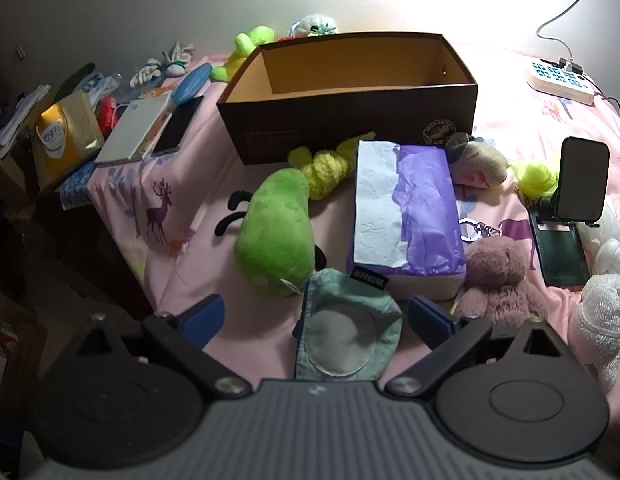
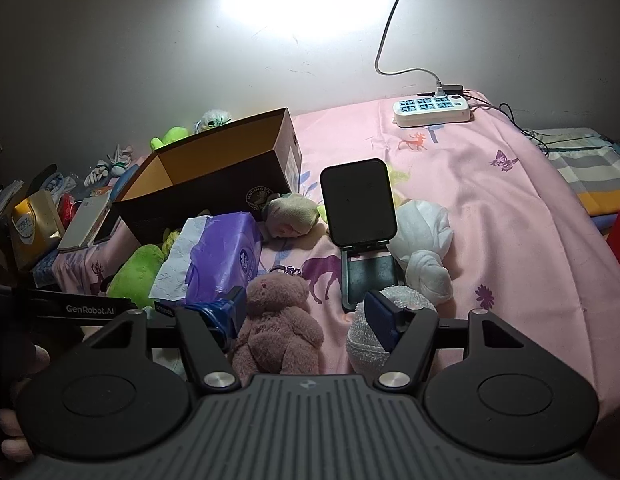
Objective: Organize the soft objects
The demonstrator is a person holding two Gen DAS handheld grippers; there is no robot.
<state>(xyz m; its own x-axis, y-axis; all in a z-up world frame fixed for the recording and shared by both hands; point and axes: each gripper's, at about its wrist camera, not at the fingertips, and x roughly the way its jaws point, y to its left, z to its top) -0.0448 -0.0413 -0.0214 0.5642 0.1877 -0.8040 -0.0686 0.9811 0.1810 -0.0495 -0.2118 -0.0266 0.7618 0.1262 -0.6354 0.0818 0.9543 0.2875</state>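
Nothing is sorted yet: the box near the bed's far edge looks empty, toys lie scattered before it. Left gripper wide around a pouch; right gripper wide around the bear.

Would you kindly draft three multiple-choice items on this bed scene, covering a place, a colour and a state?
1. Where does the pink plush bear lie?
A. inside the box
B. between the right gripper's open fingers
C. on the power strip

2. What colour is the tissue pack wrapper?
A. purple
B. red
C. black

3. How is the cardboard box?
A. closed with a lid
B. open, with no toys visible inside
C. tipped upside down

Answers: 1 B, the bear sits on the sheet between the blue pads; 2 A, purple film shows around the white tissue; 3 B, its visible tan interior is bare.
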